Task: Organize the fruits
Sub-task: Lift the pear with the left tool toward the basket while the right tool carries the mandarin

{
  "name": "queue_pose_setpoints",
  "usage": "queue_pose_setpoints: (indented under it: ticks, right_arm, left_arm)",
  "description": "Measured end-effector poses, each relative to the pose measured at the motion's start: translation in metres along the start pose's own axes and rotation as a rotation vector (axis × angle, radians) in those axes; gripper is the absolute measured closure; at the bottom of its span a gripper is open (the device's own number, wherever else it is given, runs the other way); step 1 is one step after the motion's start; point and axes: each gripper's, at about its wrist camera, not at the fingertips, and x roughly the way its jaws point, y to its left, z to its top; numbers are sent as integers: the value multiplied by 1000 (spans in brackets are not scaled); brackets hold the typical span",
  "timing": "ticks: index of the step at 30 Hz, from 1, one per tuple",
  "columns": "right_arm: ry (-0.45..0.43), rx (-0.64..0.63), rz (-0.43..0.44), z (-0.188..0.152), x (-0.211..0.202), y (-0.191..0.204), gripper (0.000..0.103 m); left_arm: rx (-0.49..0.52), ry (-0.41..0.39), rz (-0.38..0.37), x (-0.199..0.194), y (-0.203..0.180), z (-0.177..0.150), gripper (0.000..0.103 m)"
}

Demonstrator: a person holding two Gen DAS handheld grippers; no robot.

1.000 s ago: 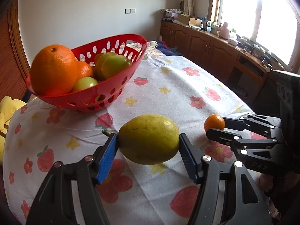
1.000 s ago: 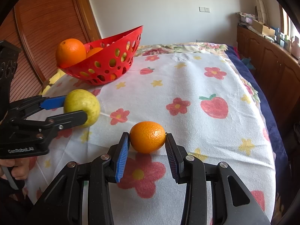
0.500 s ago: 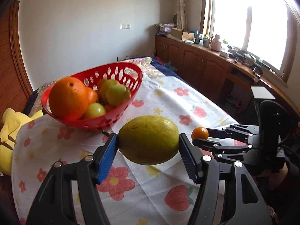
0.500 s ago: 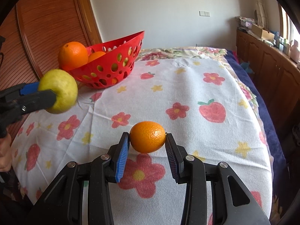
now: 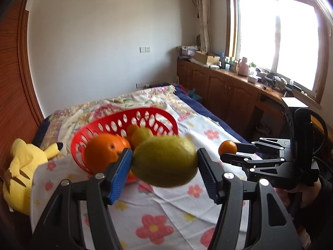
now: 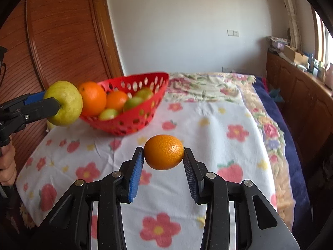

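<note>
My left gripper holds a yellow-green pear-like fruit in the air above the flowered cloth. Its jaws are closing, with both pads against the fruit. Behind it stands the red basket, which holds a big orange and several green and orange fruits. My right gripper is shut on a small orange, lifted above the cloth. In the right wrist view the left gripper and its fruit hang just left of the basket.
A yellow plush toy lies at the cloth's left edge. Wooden cabinets run under the window on the right. A wooden wardrobe stands behind the basket. A person's hand grips the left handle.
Both grippers have risen with their fruits, off the cloth. The left one has tilted up and come level with the basket's rim, close beside the big orange.
</note>
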Motion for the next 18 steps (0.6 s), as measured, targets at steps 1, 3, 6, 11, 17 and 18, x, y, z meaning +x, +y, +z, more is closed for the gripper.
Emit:
queue_pose_setpoints:
  ticks: [1, 3, 6, 11, 17, 18]
  right_arm:
    - [-5, -3, 3, 5, 1, 2, 64]
    - [-16, -14, 11, 16, 4, 8, 64]
    - [-19, -23, 19, 30, 13, 19, 64]
    - [8, -5, 94, 23, 32, 37, 64]
    - [70, 5, 119, -11, 43, 47, 64]
    - [75, 11, 122, -14, 44, 46, 64]
  left_arm:
    - [6, -8, 3, -1, 4, 5, 80]
    - [1, -17, 3, -1, 13, 14, 88]
    - [49, 35, 16, 15, 17, 13, 90]
    - [-2, 104, 25, 16, 31, -30, 88]
    - [-75, 203, 44, 3, 46, -86, 77]
    - [-72, 206, 47, 1, 47, -90, 71]
